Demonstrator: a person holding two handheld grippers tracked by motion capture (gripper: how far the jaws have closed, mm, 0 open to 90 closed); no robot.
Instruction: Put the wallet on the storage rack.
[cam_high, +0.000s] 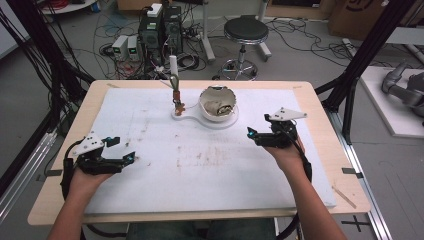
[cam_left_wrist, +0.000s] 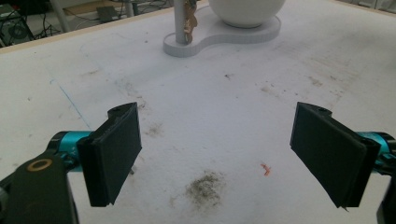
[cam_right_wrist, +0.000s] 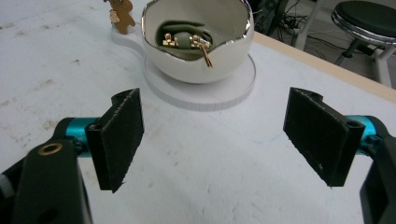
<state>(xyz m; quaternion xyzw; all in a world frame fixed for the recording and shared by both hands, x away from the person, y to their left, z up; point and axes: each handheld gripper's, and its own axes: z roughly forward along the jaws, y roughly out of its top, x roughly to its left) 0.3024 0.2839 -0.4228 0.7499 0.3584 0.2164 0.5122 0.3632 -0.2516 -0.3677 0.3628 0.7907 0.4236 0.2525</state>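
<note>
- The left claw (cam_high: 122, 150) and the right claw (cam_high: 257, 134) both hover over the white counter (cam_high: 150, 190). Each has its jaws wide apart and holds nothing.
- The white bowl (cam_right_wrist: 198, 42) sits on a flat white stand (cam_right_wrist: 205, 93) at the far middle of the counter. It is near the right claw and well apart from the left claw.
- Small gold pieces (cam_right_wrist: 187, 41) lie inside the bowl.
- I think this is the start, and the reach has not begun.
- Next, the right claw likely needs to go forward and down to the bowl, then pinch gently.
- A thin post (cam_high: 174, 75) stands on the stand beside the bowl, with a little brown figure (cam_right_wrist: 122, 16) on it.
- The figure's top is cut off in the right gripper view.
- I cannot tell what the gold pieces are.
</note>
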